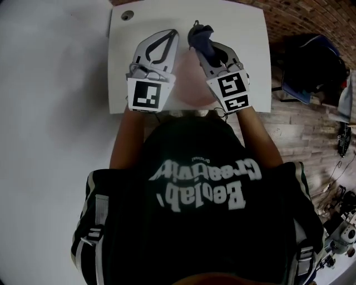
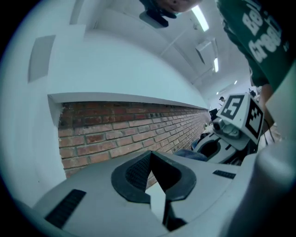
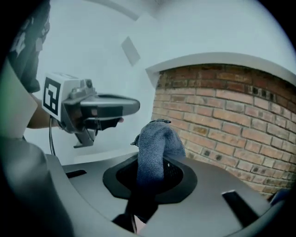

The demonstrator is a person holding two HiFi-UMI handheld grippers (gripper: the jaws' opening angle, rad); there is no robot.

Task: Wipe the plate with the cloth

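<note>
- Table [image 1: 250,33]: white, upper middle of the head view. Its left edge drops from the upper left, and its near edge shows just below the two marker cubes. Its right edge stops short of the brick [image 1: 303,16] in the upper right.
- Round cap [image 1: 127,15]: set in the table's upper-left corner, well apart from both tools.
- Left gripper [image 1: 174,32]: left of centre, over the table. A band of bare tabletop lies between it and the left edge. In its own view the left gripper [image 2: 151,155] has its jaws closed tip to tip with nothing gripped, and it looks at the brick wall [image 2: 120,134].
- Plate [image 1: 192,83]: pale pink, low in the gap between the two tools near the table's near edge, its sides covered by both. Whether either tool touches it cannot be told.
- Right gripper [image 1: 204,45]: right of centre. Its jaws are clamped on the cloth [image 1: 199,33].
- Cloth, right gripper view [image 3: 156,141]: blue-grey and bunched, standing up past the jaw tips of the right gripper [image 3: 155,166]. Bare tabletop runs from this tool to the right edge.
- Dark clutter [image 1: 311,61]: beyond the right edge, on wood floor.
</note>
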